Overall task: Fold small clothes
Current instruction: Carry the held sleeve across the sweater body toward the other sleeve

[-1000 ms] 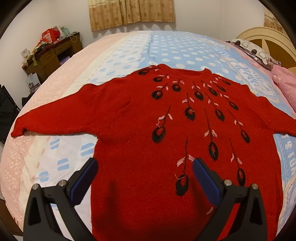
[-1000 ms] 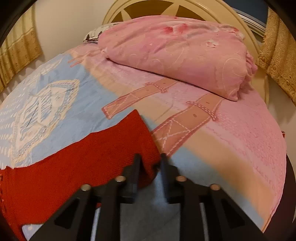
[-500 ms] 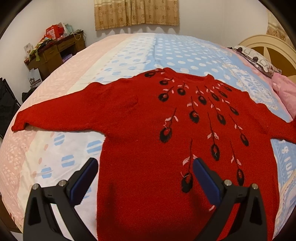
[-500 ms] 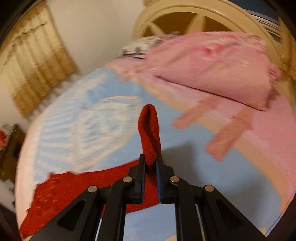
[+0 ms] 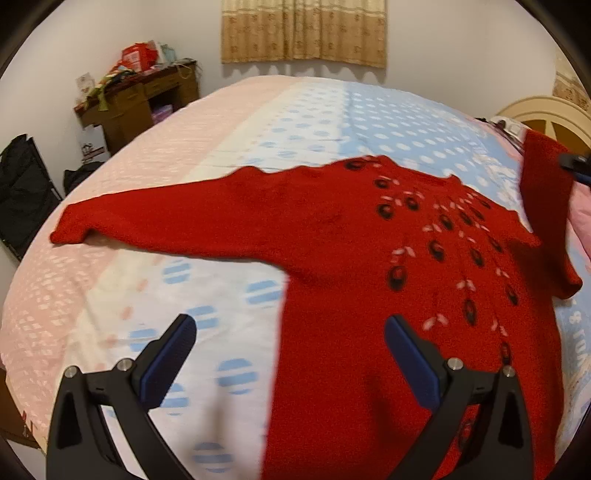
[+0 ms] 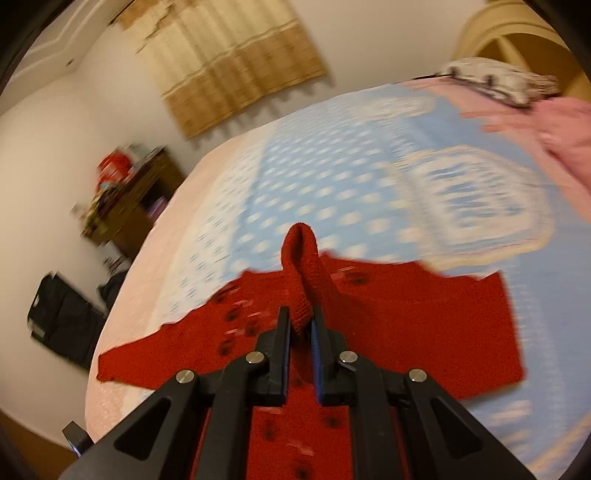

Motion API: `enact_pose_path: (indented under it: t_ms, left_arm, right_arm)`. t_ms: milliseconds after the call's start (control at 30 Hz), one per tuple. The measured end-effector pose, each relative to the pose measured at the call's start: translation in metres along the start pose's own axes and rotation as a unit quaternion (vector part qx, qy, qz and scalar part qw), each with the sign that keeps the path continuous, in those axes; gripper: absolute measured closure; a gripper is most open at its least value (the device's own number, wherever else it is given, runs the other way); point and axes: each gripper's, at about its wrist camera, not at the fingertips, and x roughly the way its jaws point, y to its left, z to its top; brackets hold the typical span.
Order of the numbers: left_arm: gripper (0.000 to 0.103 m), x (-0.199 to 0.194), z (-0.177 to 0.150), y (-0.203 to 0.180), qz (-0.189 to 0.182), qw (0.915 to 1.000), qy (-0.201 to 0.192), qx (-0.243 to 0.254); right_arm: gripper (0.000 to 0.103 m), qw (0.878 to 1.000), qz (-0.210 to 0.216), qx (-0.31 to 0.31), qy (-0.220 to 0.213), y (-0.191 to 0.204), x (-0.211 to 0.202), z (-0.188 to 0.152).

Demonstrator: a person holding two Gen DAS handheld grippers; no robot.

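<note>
**Right gripper has the sleeve cuff up off the bed**

The red sweater (image 5: 369, 258) lies front-up on the bedspread (image 5: 295, 122), body flat, dark feather-like motifs fanning down from the neckline. One sleeve (image 5: 166, 221) stretches out flat across the pale, pink-edged side of the bedspread, cuff resting on the cover.

Over on the other side, the second sleeve (image 6: 306, 280) is lifted clear of the bed, and there's the right gripper (image 6: 300, 328), jaws pressed together on the cuff, knit bunched and looping up between the blue pads. In the left wrist view that raised sleeve hangs in the air at the far right edge, near the cream headboard (image 5: 535, 114).

The left gripper (image 5: 288, 354) hovers above the sweater's lower side edge, jaws spread wide, nothing between them; one finger is over the bedspread, the other over red knit.

Background: a cluttered wooden desk (image 5: 140, 99) by the wall, tan curtains (image 5: 303, 33) beyond the bed, a pink pillow (image 6: 565, 136) at the head. The right wrist view is motion-blurred.
</note>
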Motion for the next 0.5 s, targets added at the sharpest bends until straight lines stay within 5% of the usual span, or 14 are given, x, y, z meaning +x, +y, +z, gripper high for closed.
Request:
enact_pose_path:
  t_ms: [267,500]
  left_arm:
    - [0.000,0.006,-0.002,0.038,0.028,0.9992,0.002,-0.026]
    - [0.000,0.017,-0.004,0.059,0.039,0.9982,0.013,-0.044]
  right_arm:
    - [0.094,0.997,0.045,-0.026,0.059,0.082,0.107,-0.052]
    - [0.094,0.995,0.025,-0.078,0.060,0.113,0.170,-0.083]
